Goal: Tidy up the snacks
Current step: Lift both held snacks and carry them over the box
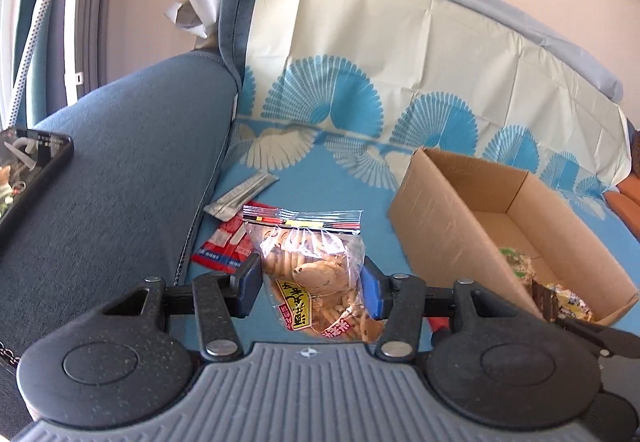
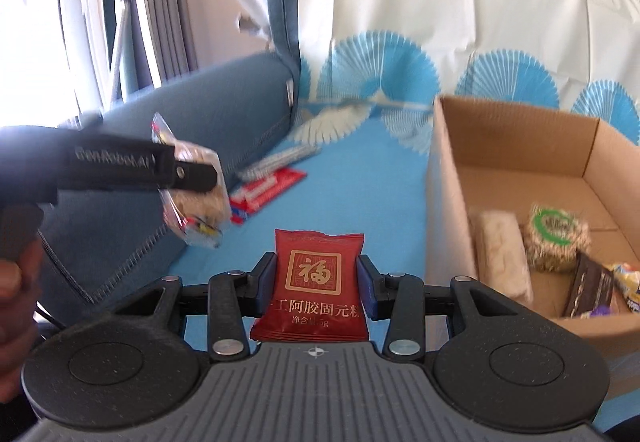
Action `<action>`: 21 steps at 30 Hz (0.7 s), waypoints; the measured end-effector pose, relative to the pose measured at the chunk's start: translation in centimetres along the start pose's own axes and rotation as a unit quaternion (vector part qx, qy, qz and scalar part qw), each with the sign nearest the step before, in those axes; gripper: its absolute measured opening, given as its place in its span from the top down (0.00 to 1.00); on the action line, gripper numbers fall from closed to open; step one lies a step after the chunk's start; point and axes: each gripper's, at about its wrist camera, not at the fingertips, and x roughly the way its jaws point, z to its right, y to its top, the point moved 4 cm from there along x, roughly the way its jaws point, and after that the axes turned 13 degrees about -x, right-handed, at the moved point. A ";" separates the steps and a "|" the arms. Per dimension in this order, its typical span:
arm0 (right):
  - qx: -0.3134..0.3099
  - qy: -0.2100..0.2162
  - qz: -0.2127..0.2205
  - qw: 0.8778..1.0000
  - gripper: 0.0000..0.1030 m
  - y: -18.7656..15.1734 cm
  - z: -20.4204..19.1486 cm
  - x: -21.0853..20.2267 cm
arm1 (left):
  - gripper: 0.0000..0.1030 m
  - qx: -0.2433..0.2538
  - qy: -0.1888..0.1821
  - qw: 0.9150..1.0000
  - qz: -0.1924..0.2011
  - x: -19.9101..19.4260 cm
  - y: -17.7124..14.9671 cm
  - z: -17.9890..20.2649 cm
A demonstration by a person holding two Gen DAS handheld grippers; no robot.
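Observation:
My left gripper is shut on a clear bag of cookies and holds it above the blue sheet; the same bag shows in the right wrist view, hanging from the left gripper at the left. My right gripper is shut on a dark red snack packet with a gold emblem, held upright left of the cardboard box. The box holds several snacks, among them a white packet and a round green-labelled pack.
A red-and-white packet and a grey sachet lie on the blue patterned sheet by the sofa arm. A phone rests on the arm. A patterned cover drapes the sofa back behind.

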 end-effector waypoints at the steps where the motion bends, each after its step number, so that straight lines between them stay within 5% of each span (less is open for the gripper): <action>1: -0.006 -0.005 0.010 1.000 0.57 0.4 0.1 -0.4 | 0.46 0.000 -0.002 1.000 0.005 -0.3 0.1 0.2; 15: -0.003 -0.041 0.122 0.992 0.57 7.7 10.8 -6.1 | 0.46 -0.008 -0.034 0.998 0.047 -3.4 1.8 2.7; 21: 0.039 -0.105 0.107 0.988 0.57 5.5 17.2 -6.4 | 0.46 0.015 -0.048 0.997 0.063 -4.1 2.5 5.2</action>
